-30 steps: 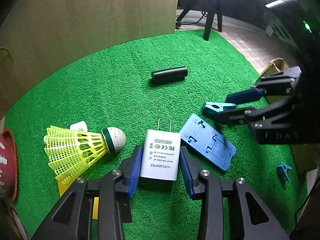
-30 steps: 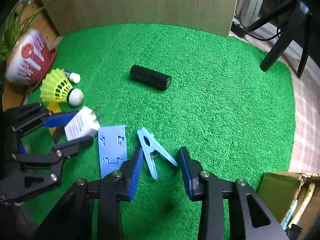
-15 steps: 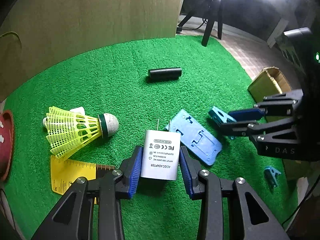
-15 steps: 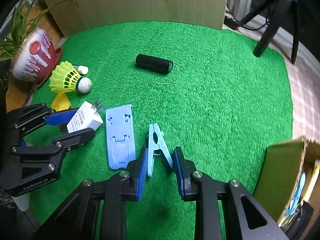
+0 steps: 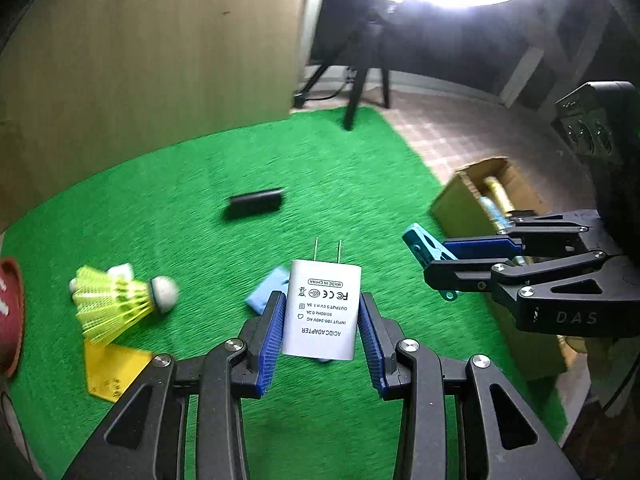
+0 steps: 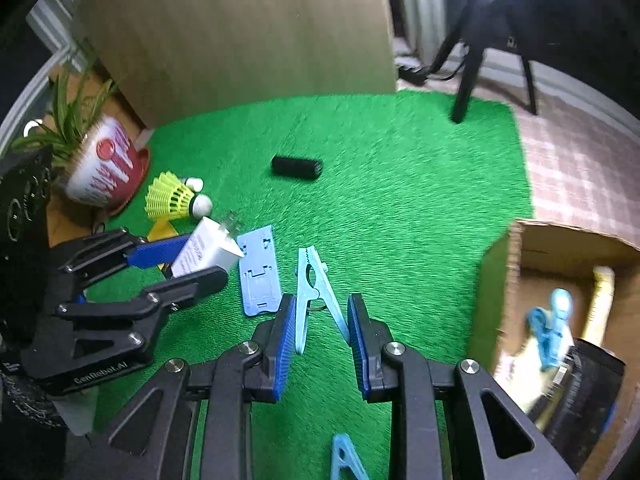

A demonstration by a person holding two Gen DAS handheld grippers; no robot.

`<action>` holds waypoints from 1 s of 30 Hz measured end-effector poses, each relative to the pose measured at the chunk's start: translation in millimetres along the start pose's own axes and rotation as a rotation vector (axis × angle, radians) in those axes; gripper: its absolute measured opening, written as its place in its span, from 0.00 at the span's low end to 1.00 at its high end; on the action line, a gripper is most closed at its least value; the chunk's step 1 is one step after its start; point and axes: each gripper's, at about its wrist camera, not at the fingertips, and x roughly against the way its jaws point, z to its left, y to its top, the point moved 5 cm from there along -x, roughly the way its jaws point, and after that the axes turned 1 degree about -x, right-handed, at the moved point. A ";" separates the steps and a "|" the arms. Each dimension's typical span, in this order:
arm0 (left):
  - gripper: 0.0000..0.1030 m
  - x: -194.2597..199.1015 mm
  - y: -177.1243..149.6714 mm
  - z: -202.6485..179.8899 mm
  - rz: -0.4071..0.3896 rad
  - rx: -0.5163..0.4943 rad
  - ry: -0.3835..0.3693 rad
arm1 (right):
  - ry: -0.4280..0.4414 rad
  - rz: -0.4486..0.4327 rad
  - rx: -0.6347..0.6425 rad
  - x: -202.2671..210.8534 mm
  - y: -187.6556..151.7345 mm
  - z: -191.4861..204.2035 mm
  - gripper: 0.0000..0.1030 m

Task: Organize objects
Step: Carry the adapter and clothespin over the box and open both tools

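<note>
My left gripper (image 5: pixel 320 332) is shut on a white power adapter (image 5: pixel 321 312), held above the green mat with its prongs pointing away; it also shows in the right wrist view (image 6: pixel 202 254). My right gripper (image 6: pixel 320 332) is shut on a light blue clothespin (image 6: pixel 316 294), lifted off the mat; the clothespin's tip shows in the left wrist view (image 5: pixel 424 242). An open cardboard box (image 6: pixel 560 280) stands at the mat's right edge, with another blue clip (image 6: pixel 546 324) and other items inside.
On the mat lie a black cylinder (image 6: pixel 297 167), a blue flat holder (image 6: pixel 258 272), a yellow shuttlecock (image 6: pixel 172 200), a yellow ruler (image 5: pixel 114 364) and another blue clip (image 6: pixel 344 456). A potted plant (image 6: pixel 100 160) stands at the left. A wooden board (image 6: pixel 240 32) rises behind.
Both grippers have lifted off the mat with their objects. The right gripper closed on the clothespin and raised it; the box has come closer on the right.
</note>
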 end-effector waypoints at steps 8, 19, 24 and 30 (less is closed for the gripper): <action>0.38 -9.4 23.4 -61.7 -0.018 -0.058 -0.056 | -0.016 -0.079 -0.093 46.0 -8.7 -48.3 0.23; 0.38 -41.9 58.4 -155.4 -0.016 -0.156 -0.124 | -0.103 -0.130 -0.203 86.2 -29.1 -128.2 0.23; 0.38 -60.6 63.5 -178.4 0.004 -0.174 -0.131 | -0.129 -0.136 -0.244 95.0 -38.2 -157.5 0.23; 0.37 -73.9 65.2 -192.5 0.021 -0.185 -0.127 | -0.151 -0.124 -0.275 97.9 -45.8 -182.7 0.23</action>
